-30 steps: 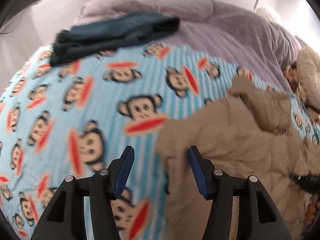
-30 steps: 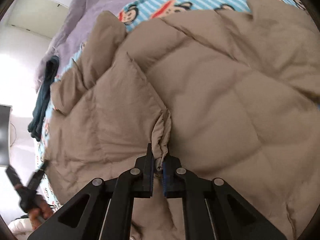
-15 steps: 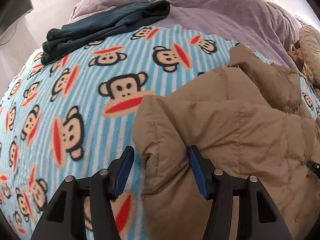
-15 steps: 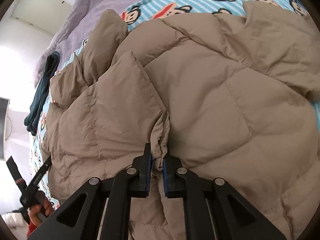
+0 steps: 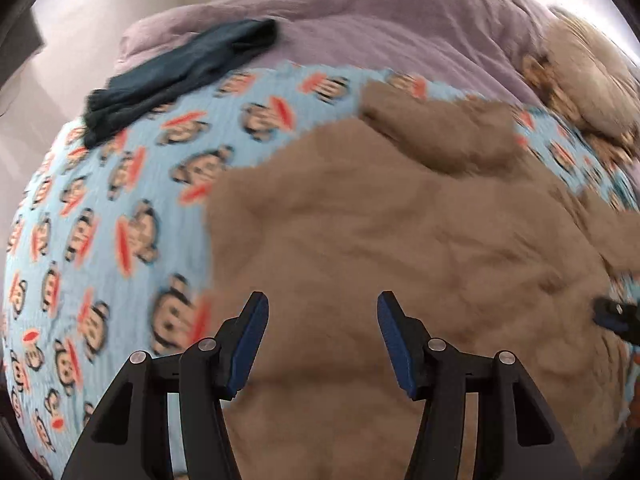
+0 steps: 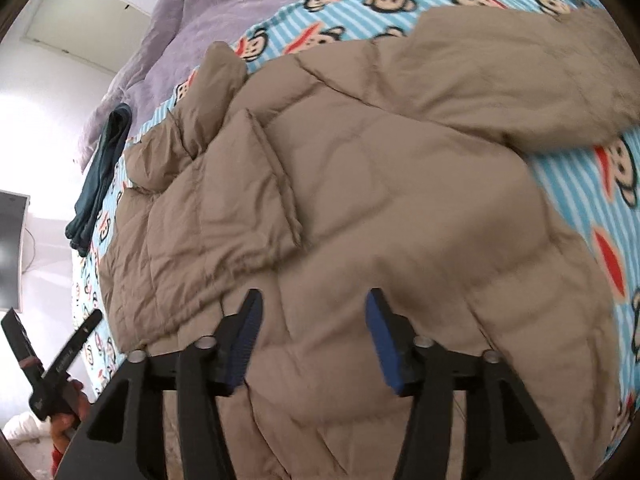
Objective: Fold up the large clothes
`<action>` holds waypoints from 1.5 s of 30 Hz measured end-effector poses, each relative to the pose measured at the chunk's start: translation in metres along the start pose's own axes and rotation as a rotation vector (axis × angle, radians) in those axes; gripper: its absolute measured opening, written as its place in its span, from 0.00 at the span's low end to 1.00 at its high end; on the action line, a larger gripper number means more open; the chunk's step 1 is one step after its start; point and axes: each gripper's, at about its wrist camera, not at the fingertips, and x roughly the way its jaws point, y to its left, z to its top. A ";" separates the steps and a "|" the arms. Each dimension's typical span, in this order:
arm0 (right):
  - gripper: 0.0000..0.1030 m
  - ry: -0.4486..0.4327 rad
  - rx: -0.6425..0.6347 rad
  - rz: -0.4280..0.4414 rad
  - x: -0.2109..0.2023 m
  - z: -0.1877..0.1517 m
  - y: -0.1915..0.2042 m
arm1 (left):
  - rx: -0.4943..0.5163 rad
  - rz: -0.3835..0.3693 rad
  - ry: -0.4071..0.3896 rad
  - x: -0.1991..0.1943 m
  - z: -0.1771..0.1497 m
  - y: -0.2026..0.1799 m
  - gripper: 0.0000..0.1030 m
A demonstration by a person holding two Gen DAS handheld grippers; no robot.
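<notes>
While the tan quilted jacket (image 6: 360, 208) is lying spread across the monkey-print blanket (image 5: 100, 220) on the bed, with one sleeve (image 6: 520, 80) trailing off to my right and a front flap (image 6: 224, 216) already turned over onto the body, I am judging myself to be between folds: one panel is laid down and the next grip is not yet chosen. My right gripper (image 6: 312, 328) is opening, its jaws standing well apart above the padding with nothing pinched between them. My left gripper (image 5: 320, 332) is hovering over the jacket's near-left part, jaws half apart and pressing on nothing. Next I am expecting to need an edge or the loose sleeve, taken through thick, springy filling, so a deep bite is looking wise. Beyond, dark folded trousers (image 5: 180, 76) are resting where the blanket meets the purple duvet (image 5: 380, 28). Small pale lettering is showing on the left gripper's handle in the right view, too blurred for me to read.
</notes>
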 end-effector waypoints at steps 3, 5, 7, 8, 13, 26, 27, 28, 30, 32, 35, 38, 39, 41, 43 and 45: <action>0.69 -0.002 0.021 0.006 -0.011 -0.007 -0.015 | 0.030 -0.029 0.024 -0.004 -0.010 -0.028 0.71; 0.78 -0.011 0.039 0.015 -0.020 -0.011 -0.027 | 0.036 -0.041 0.021 -0.008 -0.017 -0.045 0.99; 0.78 -0.025 0.063 0.026 -0.029 -0.011 -0.041 | 0.057 -0.052 0.011 -0.012 -0.022 -0.065 0.99; 0.78 -0.030 0.069 0.025 -0.032 -0.012 -0.044 | 0.066 -0.051 0.019 -0.012 -0.023 -0.070 0.99; 0.78 -0.067 0.117 0.027 -0.049 -0.006 -0.076 | 0.072 -0.064 0.047 -0.010 -0.025 -0.099 0.99; 1.00 -0.234 0.310 0.096 -0.090 0.031 -0.177 | 0.087 -0.029 0.078 -0.001 -0.024 -0.170 0.99; 1.00 -0.239 0.318 0.081 -0.093 0.036 -0.184 | 0.085 -0.025 0.073 0.000 -0.023 -0.175 0.99; 1.00 -0.240 0.325 0.063 -0.095 0.043 -0.194 | 0.080 -0.030 0.077 0.001 -0.021 -0.179 0.99; 1.00 -0.246 0.337 0.054 -0.099 0.057 -0.213 | 0.063 -0.033 0.098 0.006 -0.019 -0.184 0.99; 1.00 -0.255 0.377 0.074 -0.102 0.074 -0.239 | 0.050 -0.051 0.124 0.011 -0.018 -0.188 0.99; 1.00 -0.289 0.468 0.132 -0.105 0.094 -0.274 | 0.032 -0.067 0.117 0.012 -0.015 -0.196 0.99; 1.00 -0.335 0.571 0.198 -0.105 0.114 -0.309 | 0.019 -0.076 0.110 0.013 -0.010 -0.207 0.99; 1.00 -0.344 0.599 0.207 -0.104 0.120 -0.317 | 0.015 -0.081 0.106 0.013 -0.008 -0.211 0.99; 1.00 -0.361 0.646 0.242 -0.100 0.133 -0.333 | 0.012 -0.088 0.095 0.014 -0.003 -0.219 0.99; 1.00 -0.386 0.661 0.287 -0.099 0.143 -0.340 | 0.015 -0.092 0.086 0.014 0.001 -0.225 0.99; 1.00 -0.411 0.659 0.328 -0.099 0.150 -0.340 | 0.017 -0.096 0.075 0.014 0.006 -0.230 0.99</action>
